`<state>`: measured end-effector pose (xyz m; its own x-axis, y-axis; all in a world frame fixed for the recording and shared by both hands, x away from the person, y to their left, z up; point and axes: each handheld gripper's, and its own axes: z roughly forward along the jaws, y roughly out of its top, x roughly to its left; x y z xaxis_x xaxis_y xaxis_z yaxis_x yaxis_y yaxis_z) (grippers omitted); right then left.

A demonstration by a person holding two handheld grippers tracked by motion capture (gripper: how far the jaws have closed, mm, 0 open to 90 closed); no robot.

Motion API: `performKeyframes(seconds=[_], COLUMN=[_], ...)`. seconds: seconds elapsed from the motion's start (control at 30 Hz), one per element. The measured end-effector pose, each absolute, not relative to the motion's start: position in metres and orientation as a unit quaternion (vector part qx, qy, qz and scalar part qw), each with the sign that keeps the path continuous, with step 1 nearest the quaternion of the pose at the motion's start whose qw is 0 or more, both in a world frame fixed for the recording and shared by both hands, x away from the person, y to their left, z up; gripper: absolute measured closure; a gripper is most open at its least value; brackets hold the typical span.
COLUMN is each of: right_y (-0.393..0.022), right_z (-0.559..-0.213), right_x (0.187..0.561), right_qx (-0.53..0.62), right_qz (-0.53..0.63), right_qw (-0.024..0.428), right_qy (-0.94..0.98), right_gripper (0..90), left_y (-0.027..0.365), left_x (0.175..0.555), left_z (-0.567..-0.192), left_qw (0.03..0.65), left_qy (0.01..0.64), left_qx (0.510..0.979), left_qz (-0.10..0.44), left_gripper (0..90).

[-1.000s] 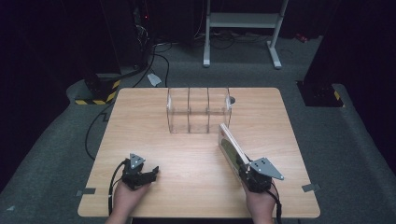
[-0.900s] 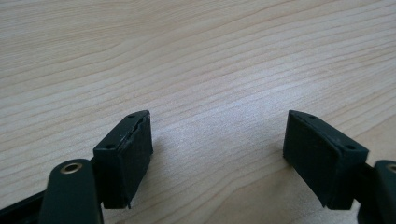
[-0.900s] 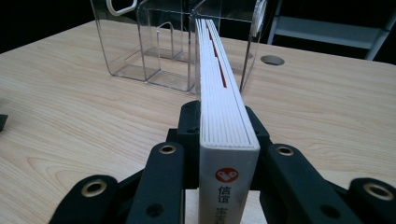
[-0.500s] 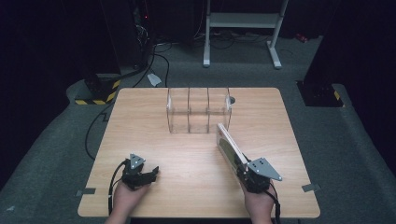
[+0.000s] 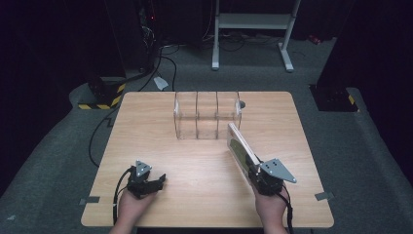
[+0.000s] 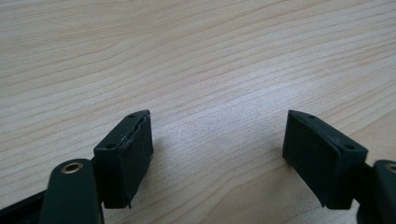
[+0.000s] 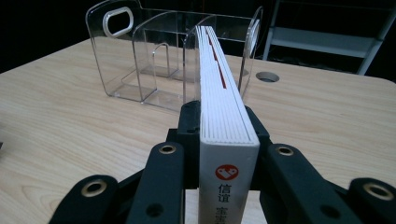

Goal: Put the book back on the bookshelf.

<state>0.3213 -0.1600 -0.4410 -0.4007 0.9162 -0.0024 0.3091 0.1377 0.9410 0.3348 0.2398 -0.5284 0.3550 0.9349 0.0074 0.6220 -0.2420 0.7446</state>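
- My right gripper (image 7: 219, 140) is pinching a white book (image 7: 223, 112), just in front of the clear file organizer (image 7: 154, 60); its cover is hidden.
- My left gripper (image 6: 219, 154) is gaping, empty, over the table (image 6: 196, 56).

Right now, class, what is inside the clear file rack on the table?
The clear rack has three compartments, and all look empty through the walls. The book clamped in the right gripper covers part of the nearest compartment in the right gripper view.
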Motion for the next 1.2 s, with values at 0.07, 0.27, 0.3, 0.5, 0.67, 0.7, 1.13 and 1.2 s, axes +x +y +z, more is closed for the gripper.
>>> performKeyframes(seconds=[0.07,0.27,0.3,0.5,0.67,0.7,1.13,1.2], right_y=[-0.159,-0.155,-0.153,-0.146,-0.143,-0.143,-0.132,-0.129], right_z=[-0.439,-0.435,-0.435,-0.434,-0.434,-0.434,-0.429,-0.428], right_x=[0.324,0.333,0.335,0.348,0.360,0.363,0.389,0.393], right_qx=[0.448,0.448,0.449,0.450,0.454,0.457,0.479,0.479], right_qz=[0.480,0.480,0.481,0.475,0.478,0.475,0.460,0.460], right_qw=[0.318,0.322,0.323,0.327,0.326,0.325,0.330,0.331], right_qy=[0.684,0.682,0.680,0.682,0.678,0.678,0.671,0.670], right_gripper=[75.5,75.5,75.5,75.5,75.5,75.5,75.5,75.5], left_y=[0.240,0.239,0.239,0.239,0.239,0.239,0.238,0.238], left_x=[0.335,0.336,0.336,0.336,0.336,0.336,0.337,0.337], left_z=[-0.528,-0.528,-0.528,-0.528,-0.528,-0.528,-0.528,-0.528], left_qw=[0.333,0.334,0.334,0.334,0.334,0.334,0.335,0.335], left_qy=[0.516,0.516,0.516,0.516,0.514,0.514,0.513,0.513], left_qx=[0.753,0.753,0.753,0.753,0.754,0.754,0.755,0.756], left_qz=[0.236,0.236,0.236,0.235,0.235,0.235,0.232,0.232], left_gripper=[24.3,24.3,24.3,24.3,24.3,24.3,24.3,24.3])
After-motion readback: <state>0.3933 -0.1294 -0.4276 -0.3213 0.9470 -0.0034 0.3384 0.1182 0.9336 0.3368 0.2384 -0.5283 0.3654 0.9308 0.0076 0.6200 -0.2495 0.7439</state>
